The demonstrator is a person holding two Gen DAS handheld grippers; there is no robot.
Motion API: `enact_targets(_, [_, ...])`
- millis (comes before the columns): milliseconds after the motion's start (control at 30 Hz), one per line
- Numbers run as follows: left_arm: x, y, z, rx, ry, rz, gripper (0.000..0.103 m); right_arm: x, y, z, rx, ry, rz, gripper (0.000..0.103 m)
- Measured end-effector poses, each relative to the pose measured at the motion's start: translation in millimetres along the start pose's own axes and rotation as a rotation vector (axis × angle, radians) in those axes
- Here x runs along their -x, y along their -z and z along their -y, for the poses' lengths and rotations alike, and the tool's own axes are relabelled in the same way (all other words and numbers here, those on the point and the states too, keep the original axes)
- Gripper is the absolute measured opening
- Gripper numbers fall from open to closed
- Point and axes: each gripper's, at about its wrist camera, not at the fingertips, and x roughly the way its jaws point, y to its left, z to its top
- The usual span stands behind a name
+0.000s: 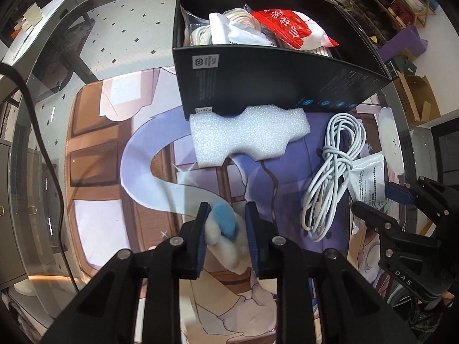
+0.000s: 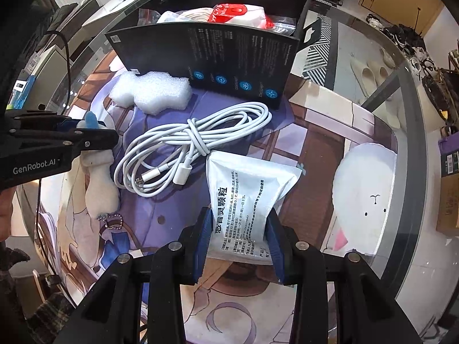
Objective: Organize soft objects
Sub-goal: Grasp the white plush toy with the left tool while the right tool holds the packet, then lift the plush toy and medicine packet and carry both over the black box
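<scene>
Left claw (image 1: 226,225) clamps the white plush toy (image 1: 226,238), right claw (image 2: 239,242) grips the silver sachet (image 2: 246,195); the black box (image 1: 275,86) sits ahead, upper frame, nearer the left.

Lighting: bright, even indoor light; glare on glass table (image 1: 43,132) (reflections); strong fisheye bending at edges; focus sharp.

Foam block (image 1: 249,136) before box (image 1: 275,80), cable (image 1: 332,172) beside

"GenRobot.AI" on left hand-held gripper (image 2: 96,132), "DAS" on right (body) (image 1: 370,200), "感冒灵颗粒" on white sachet (image 2: 246,197).
</scene>
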Motion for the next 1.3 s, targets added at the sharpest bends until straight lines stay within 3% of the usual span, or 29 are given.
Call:
enact_targets(667, [19.1, 3.7, -5.9, -0.031, 0.023, 0.029, 0.016, 21.3, -4.1, 18.2, -0.048, -0.042, 0.051, 0.033])
enact_targets(1300, [58.8, -5.8, -1.2, -0.057, 0.032, 0.117, 0.013, 50.9, -17.1, 17.9, -0.056, -0.049, 0.114, 0.033])
